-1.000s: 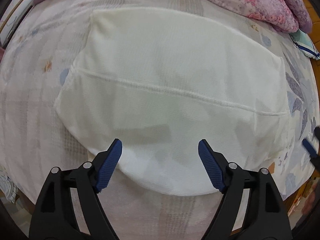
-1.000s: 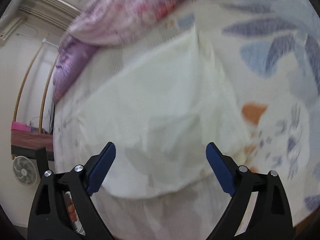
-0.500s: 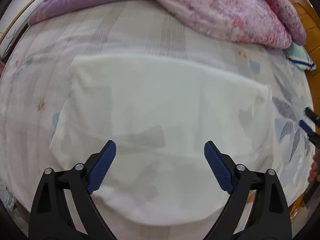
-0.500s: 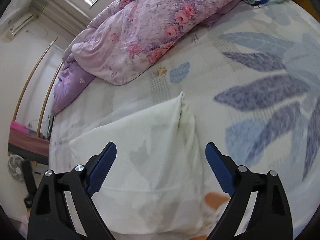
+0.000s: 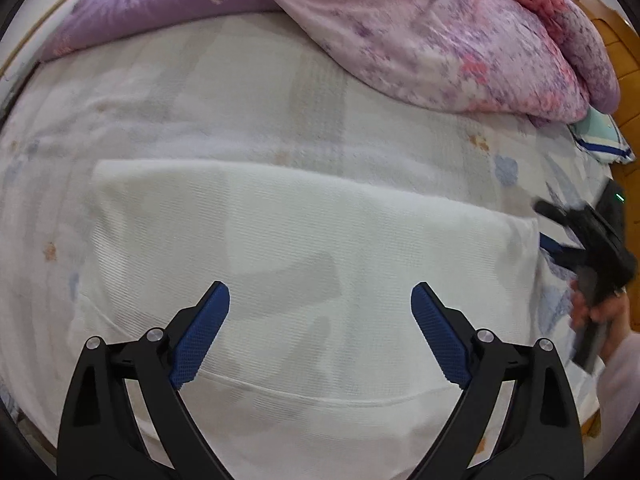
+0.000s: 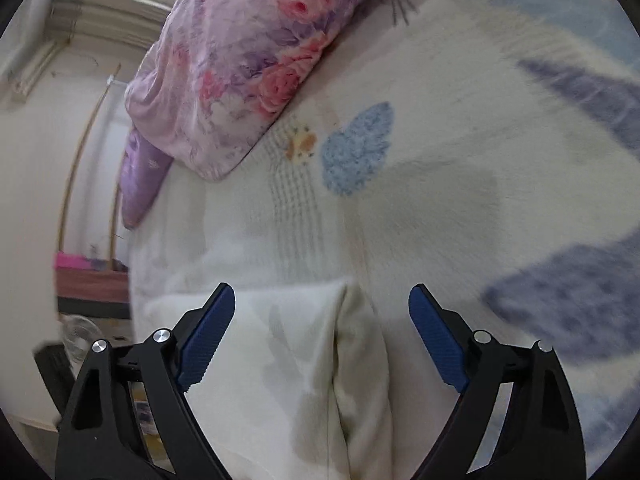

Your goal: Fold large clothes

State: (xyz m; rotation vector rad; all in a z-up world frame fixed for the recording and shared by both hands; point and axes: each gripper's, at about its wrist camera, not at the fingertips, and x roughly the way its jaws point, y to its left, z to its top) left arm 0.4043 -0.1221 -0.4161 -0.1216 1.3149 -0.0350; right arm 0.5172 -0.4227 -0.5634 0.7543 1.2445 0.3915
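Observation:
A large white knit garment (image 5: 300,220) lies folded flat on the bed sheet (image 5: 240,100), with a seam across its near part. My left gripper (image 5: 320,292) hangs open above the garment's near middle, pointing steeply down, with nothing between its blue pads. At the far right edge of the left wrist view, a hand (image 5: 600,316) holds my right gripper (image 5: 550,226) beside the garment's far right corner. In the right wrist view the right gripper (image 6: 322,292) stands open, low over that corner of the garment (image 6: 288,360). The pads are apart from the cloth.
A bunched pink and purple floral quilt (image 5: 440,40) lies along the far side of the bed, close behind the garment. A teal pillow (image 5: 600,140) and a wooden headboard (image 5: 616,48) are at the far right. A fan (image 6: 78,332) stands on the floor beyond the bed's left edge.
The left gripper slid back over the garment, so the quilt came into view, and its jaws widened a little. The right gripper swept down toward the garment's far right corner.

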